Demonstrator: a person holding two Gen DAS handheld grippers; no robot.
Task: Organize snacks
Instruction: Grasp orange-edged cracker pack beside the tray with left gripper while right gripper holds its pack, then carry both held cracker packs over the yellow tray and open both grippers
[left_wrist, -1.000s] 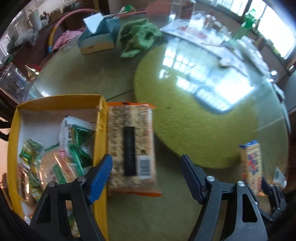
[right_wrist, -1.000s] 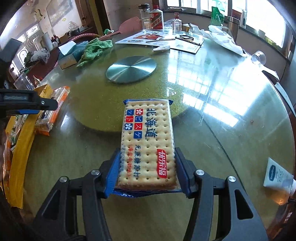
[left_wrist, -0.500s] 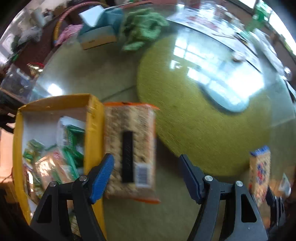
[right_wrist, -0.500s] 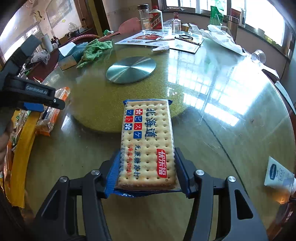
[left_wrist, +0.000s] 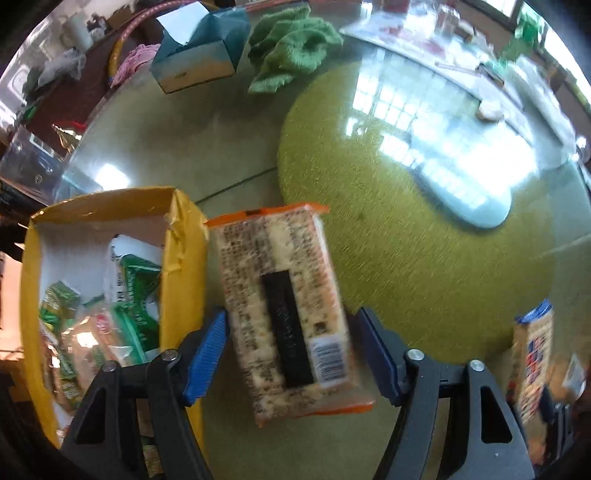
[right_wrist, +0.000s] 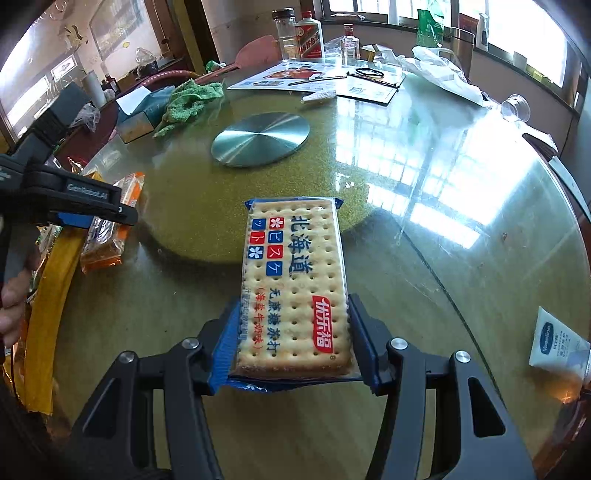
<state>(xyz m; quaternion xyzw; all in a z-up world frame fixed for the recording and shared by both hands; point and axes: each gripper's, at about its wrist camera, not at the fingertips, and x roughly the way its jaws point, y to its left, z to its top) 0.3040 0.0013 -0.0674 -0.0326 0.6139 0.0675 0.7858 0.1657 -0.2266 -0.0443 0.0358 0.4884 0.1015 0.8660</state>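
An orange-edged cracker packet (left_wrist: 284, 306) lies flat on the glass table, right beside the yellow box (left_wrist: 184, 240), which holds several green and clear snack packs. My left gripper (left_wrist: 291, 354) points down over the packet's near half. Its jaws are closing, with the packet between the blue pads and thin gaps still showing on both sides. My right gripper (right_wrist: 293, 339) is shut on a blue-wrapped cracker packet (right_wrist: 295, 280) and holds it just above the table. In the right wrist view the left gripper (right_wrist: 96, 218) hovers over the orange packet (right_wrist: 110, 229).
A green turntable (left_wrist: 424, 266) with a metal disc (right_wrist: 260, 138) fills the table's middle. A tissue box (left_wrist: 195, 66) and a green cloth (left_wrist: 291, 48) lie at the back left. Bottles (right_wrist: 308, 35), papers and a plastic cup (right_wrist: 515, 107) are further back. A white sachet (right_wrist: 554, 343) lies at the right.
My left gripper has moved forward and down over the orange packet, so the packet now sits between its jaws, which have narrowed. The right gripper and its blue packet have stayed still.
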